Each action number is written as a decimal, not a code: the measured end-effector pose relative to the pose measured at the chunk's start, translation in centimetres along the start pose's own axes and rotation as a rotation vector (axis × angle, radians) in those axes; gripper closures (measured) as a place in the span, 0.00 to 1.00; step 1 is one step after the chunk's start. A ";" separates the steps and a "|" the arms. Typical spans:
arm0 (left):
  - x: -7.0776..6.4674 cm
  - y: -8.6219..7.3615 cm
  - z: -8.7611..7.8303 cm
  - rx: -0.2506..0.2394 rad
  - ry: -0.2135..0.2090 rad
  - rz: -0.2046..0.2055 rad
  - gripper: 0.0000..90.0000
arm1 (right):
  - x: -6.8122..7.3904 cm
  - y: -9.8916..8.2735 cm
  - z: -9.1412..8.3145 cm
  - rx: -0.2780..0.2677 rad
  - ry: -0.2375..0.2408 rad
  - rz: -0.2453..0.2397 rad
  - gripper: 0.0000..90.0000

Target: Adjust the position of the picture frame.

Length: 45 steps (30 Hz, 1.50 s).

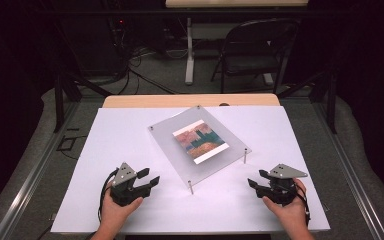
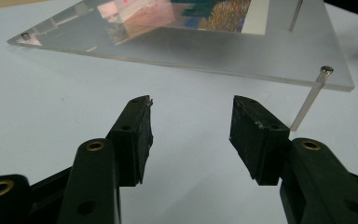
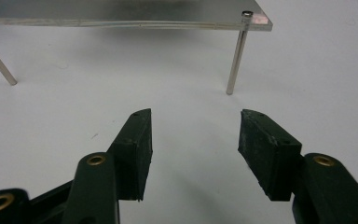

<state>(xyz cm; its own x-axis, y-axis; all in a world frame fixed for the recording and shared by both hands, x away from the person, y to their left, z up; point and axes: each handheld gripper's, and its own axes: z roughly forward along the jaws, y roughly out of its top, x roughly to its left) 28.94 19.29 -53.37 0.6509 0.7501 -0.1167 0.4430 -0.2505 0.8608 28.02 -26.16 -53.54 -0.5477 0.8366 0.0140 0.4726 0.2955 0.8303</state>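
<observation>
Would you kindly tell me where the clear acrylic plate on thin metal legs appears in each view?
High view: the clear acrylic plate on thin metal legs sits mid-table, between and beyond both claws.
Left gripper view: it spans the top, above the open jaws.
Right gripper view: its edge runs along the top.
Shared landmark: the near right metal leg.

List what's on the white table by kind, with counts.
Clear acrylic frame with colourful picture: 1
Metal legs showing under the frame: 2 ()
Handheld grippers, both open: 2 (left gripper, right gripper)
Total: 5
</observation>
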 end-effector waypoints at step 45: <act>-6.2 0.6 5.7 0.147 -0.200 0.029 0.74 | -0.2 0.0 -0.4 -0.054 0.043 0.081 0.61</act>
<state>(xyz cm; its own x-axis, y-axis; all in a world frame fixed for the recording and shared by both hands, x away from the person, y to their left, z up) 28.69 11.06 -54.95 0.7677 0.6084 -0.2012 0.4974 -0.3678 0.7857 27.91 -26.53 -53.28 -0.5389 0.8357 0.1057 0.4792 0.2010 0.8544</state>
